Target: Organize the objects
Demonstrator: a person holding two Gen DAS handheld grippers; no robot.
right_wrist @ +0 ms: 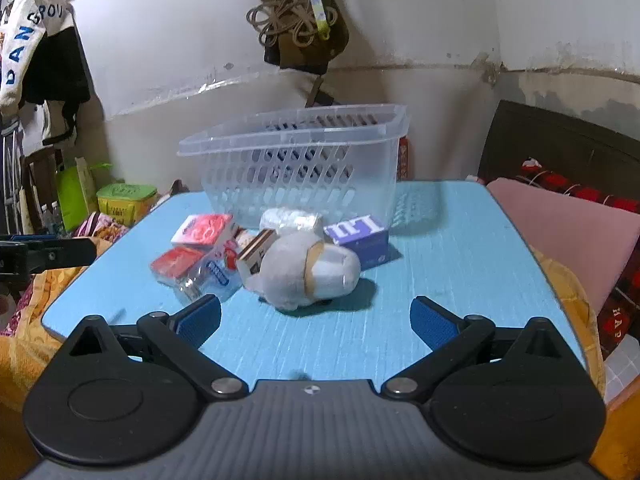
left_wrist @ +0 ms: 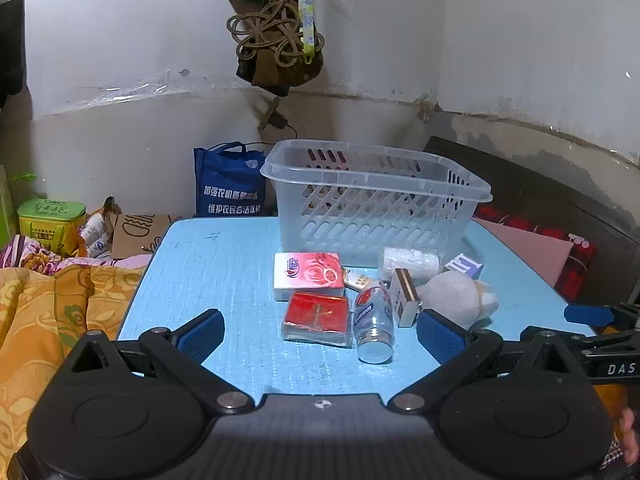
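A clear plastic basket (left_wrist: pixel 372 208) (right_wrist: pixel 296 168) stands at the back of the blue table (left_wrist: pixel 208 280) (right_wrist: pixel 448 272). In front of it lies a cluster: a pink tissue pack (left_wrist: pixel 308 276) (right_wrist: pixel 202 230), a red wrapped box (left_wrist: pixel 318 318) (right_wrist: pixel 176 262), a clear bottle on its side (left_wrist: pixel 374 326) (right_wrist: pixel 210 276), a small brown-edged box (left_wrist: pixel 406 298) (right_wrist: pixel 254 256), a white roll (left_wrist: pixel 408 262) (right_wrist: pixel 290 220), a purple box (left_wrist: pixel 464 266) (right_wrist: pixel 358 236) and a grey plush toy (left_wrist: pixel 452 298) (right_wrist: pixel 308 276). My left gripper (left_wrist: pixel 320 336) is open, just short of the red box and bottle. My right gripper (right_wrist: pixel 316 320) is open, just short of the plush; it also shows in the left wrist view (left_wrist: pixel 592 316).
A blue bag (left_wrist: pixel 228 184) stands behind the table by the wall. A green tin (left_wrist: pixel 52 220) (right_wrist: pixel 126 200) and yellow bedding (left_wrist: pixel 56 312) lie to the left. A pink pillow (right_wrist: pixel 568 232) and a dark headboard (right_wrist: pixel 560 148) are to the right. Cords hang above (left_wrist: pixel 272 28).
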